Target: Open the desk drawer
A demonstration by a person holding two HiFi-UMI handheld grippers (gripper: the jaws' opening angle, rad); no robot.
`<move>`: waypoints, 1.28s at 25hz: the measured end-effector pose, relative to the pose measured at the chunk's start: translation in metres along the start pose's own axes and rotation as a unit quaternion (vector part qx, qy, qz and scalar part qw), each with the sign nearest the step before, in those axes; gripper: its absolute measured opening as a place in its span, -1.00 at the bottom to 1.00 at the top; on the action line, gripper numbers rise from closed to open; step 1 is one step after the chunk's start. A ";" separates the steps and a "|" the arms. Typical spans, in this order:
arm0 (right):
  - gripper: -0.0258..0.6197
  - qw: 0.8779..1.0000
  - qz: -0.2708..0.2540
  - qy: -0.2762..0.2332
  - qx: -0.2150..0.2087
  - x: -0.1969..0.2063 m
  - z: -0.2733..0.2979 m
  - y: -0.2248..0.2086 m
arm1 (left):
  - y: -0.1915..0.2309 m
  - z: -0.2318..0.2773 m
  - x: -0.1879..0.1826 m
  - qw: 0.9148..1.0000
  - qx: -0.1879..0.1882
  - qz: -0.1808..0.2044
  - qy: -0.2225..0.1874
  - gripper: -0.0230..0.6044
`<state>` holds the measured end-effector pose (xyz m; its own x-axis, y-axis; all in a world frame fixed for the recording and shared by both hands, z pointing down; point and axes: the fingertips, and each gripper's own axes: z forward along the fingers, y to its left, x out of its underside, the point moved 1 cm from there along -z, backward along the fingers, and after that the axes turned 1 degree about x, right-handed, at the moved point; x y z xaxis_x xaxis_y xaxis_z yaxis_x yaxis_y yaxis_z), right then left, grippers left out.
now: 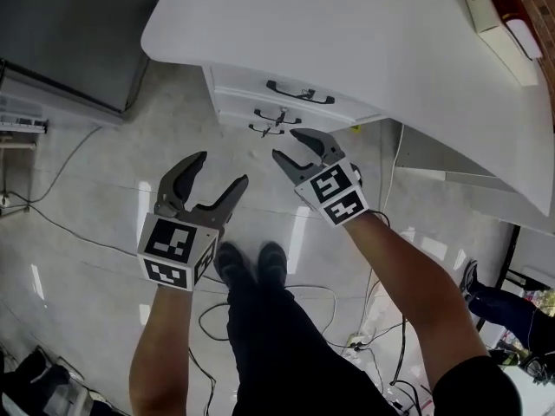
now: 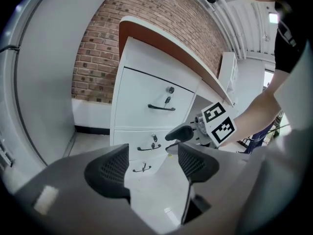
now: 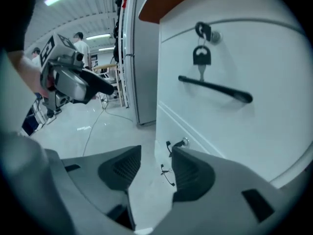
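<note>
The right gripper is held with its jaws spread and nothing between them. Close ahead and above it, the white desk drawer with a black bar handle is seen shut. The left gripper, likewise spread and empty, is held alongside, farther back.

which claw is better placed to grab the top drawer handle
Right, probably. The right claw sits nearer the drawers, and its view shows the top drawer handle large and close, jaws open and empty. The left claw hangs further back over the floor, also open.
</note>
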<state>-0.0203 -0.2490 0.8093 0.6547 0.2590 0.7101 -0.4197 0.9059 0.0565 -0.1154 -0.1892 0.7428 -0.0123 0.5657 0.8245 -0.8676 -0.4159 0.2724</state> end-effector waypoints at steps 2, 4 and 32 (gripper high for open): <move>-0.30 1.000 -0.013 0.015 0.005 0.012 0.018 -0.006 | 0.001 0.010 0.010 1.000 0.003 -0.002 0.005 0.09; -0.29 0.999 -0.029 0.035 0.009 0.024 0.034 -0.012 | 0.002 0.018 0.016 1.000 0.005 -0.004 0.010 0.09; -0.86 0.929 -0.301 0.197 0.088 0.073 0.083 -0.015 | 0.023 0.002 0.051 0.999 -0.015 -0.018 0.047 0.09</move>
<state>-0.0186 -0.2721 0.9188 0.9686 -0.1432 0.2033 0.0234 0.8663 0.4990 -0.1355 -0.1713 0.7920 -0.0259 0.6451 0.7637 -0.8829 -0.3730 0.2851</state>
